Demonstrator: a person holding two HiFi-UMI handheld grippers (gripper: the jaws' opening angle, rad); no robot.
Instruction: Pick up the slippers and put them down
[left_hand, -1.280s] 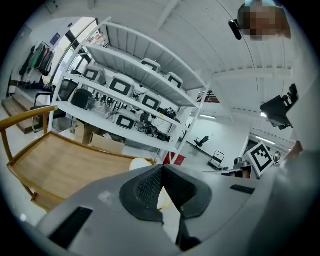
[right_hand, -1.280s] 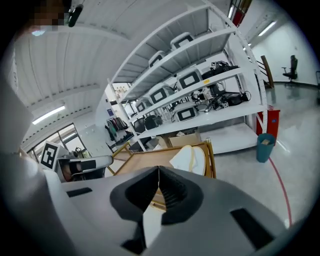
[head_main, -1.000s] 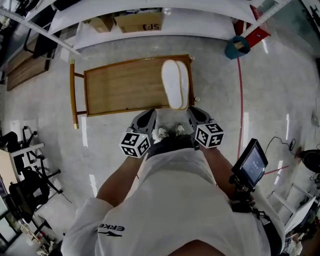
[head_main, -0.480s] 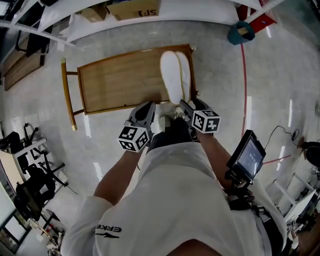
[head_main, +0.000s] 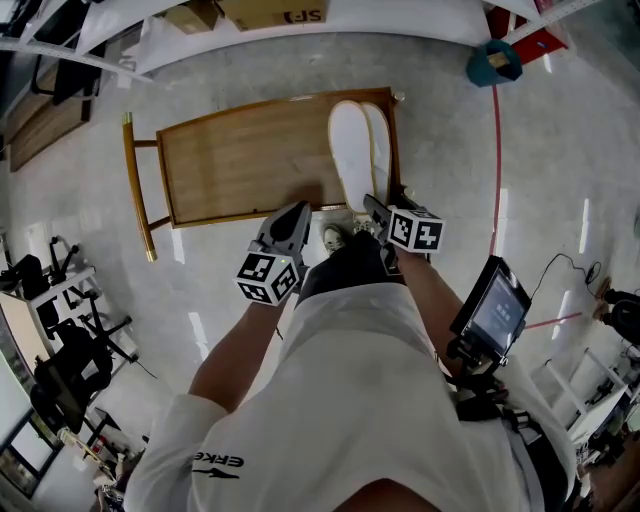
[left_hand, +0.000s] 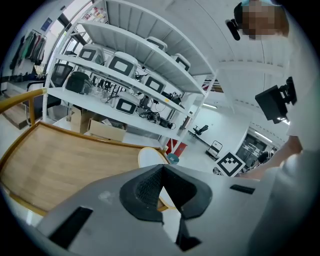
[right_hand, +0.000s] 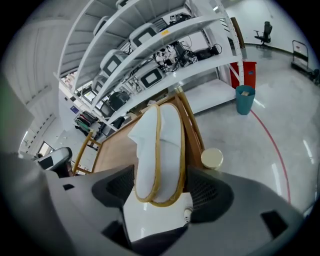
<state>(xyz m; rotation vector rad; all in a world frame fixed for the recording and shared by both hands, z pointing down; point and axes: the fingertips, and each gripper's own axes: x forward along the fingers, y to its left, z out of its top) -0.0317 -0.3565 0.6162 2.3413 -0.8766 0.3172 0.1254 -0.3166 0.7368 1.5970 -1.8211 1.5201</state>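
Note:
A pair of white slippers (head_main: 358, 150) with tan edging lies side by side, soles up, on the right end of a low wooden table (head_main: 240, 160). My right gripper (head_main: 375, 215) is at their heel end. In the right gripper view the slippers (right_hand: 157, 150) reach between the wide-open jaws of the right gripper (right_hand: 165, 187), and the pads (right_hand: 210, 192) do not press on them. These jaws have just been opening. My left gripper (head_main: 298, 212) hovers over the table's near edge, left of the slippers (left_hand: 150, 157). The left gripper (left_hand: 161, 172) is shut with nothing in it.
A round knob (right_hand: 212, 158) caps the table's corner beside the slippers. A teal bin (head_main: 497, 62) stands on the floor at the far right, by a red floor line. White shelving and cardboard boxes (head_main: 270, 12) lie beyond the table. A monitor on a stand (head_main: 492, 315) is at my right.
The right gripper has dropped and tilted down to the slippers' heel end. The left gripper has edged forward over the table's edge. The slippers have not moved.

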